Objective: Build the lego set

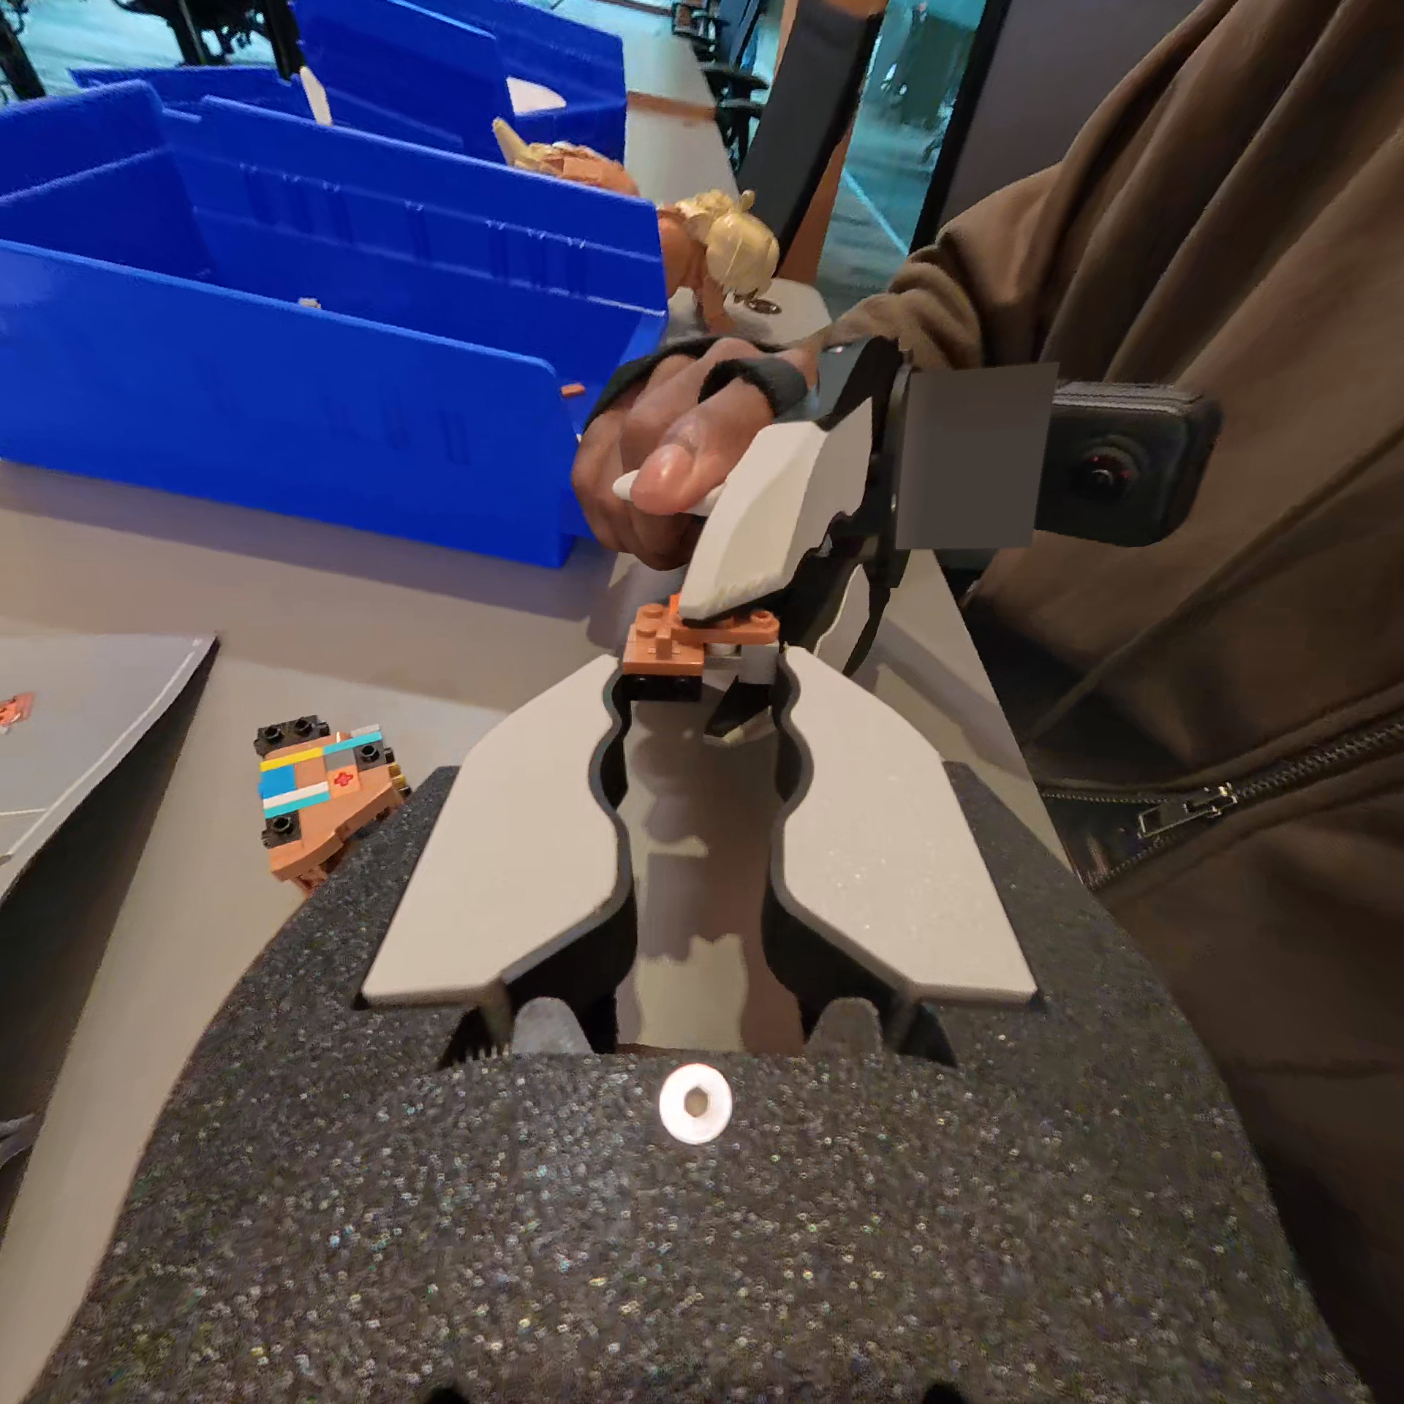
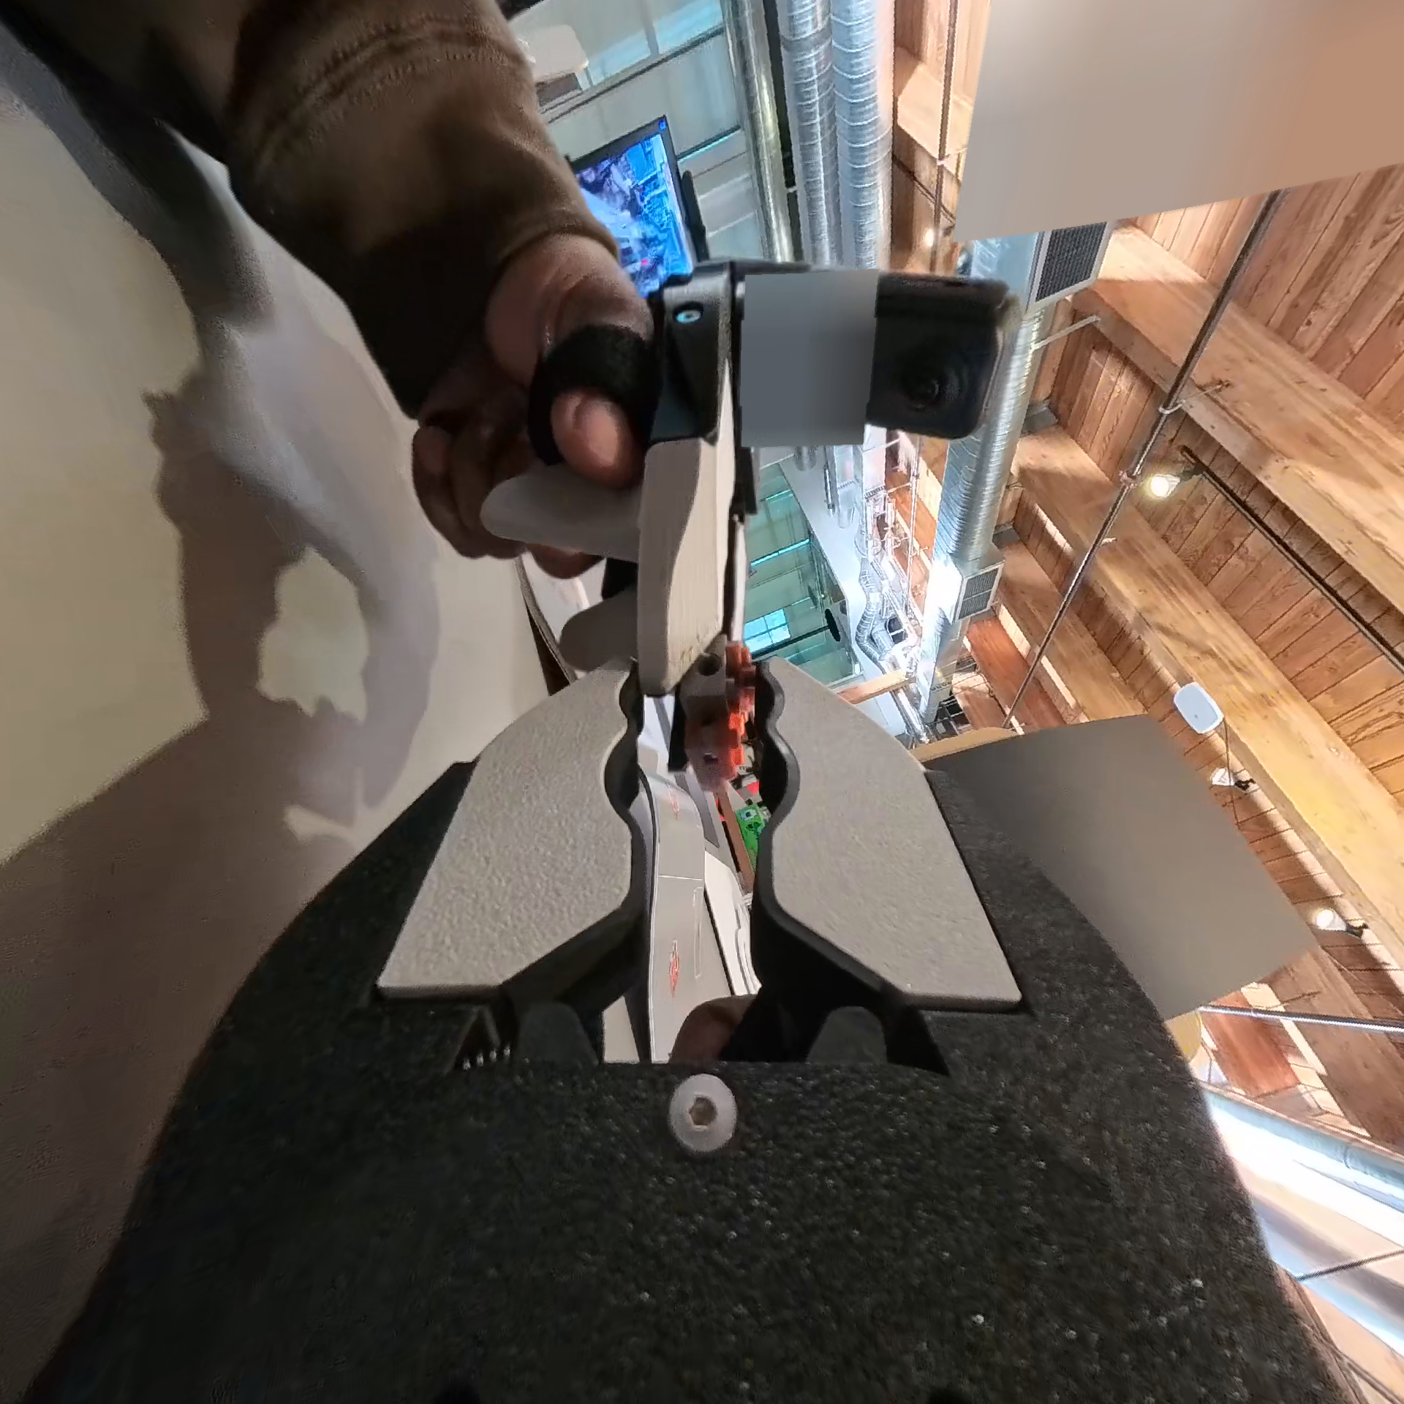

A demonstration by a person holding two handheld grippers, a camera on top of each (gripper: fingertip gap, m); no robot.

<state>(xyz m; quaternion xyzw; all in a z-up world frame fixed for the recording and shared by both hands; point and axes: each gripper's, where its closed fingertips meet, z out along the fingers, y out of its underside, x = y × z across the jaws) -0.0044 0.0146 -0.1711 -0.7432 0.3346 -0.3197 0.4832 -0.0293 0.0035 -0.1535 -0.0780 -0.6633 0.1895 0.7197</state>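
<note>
A small lego assembly [image 1: 668,657] of brown plates on a black brick and a grey piece is held in the air above the table. My left gripper [image 1: 706,668] is shut on it from both sides. My right gripper [image 1: 718,665] comes in from the upper right. Its upper finger [image 1: 752,524] presses on a round-ended brown plate [image 1: 741,624] on top, and its lower finger sits underneath. In the right wrist view, my right gripper [image 2: 703,684] closes around the assembly [image 2: 729,714], next to the left gripper's finger [image 2: 684,570]. A larger brown lego build [image 1: 327,798] lies on the table to the left.
Blue bins [image 1: 304,342] stand at the back left, close behind the grippers. A grey instruction booklet [image 1: 83,760] lies at the left edge. A blond doll figure [image 1: 722,243] stands behind the bins. A person's brown jacket [image 1: 1177,646] fills the right side. Left and right tips are no more than a few centimetres apart.
</note>
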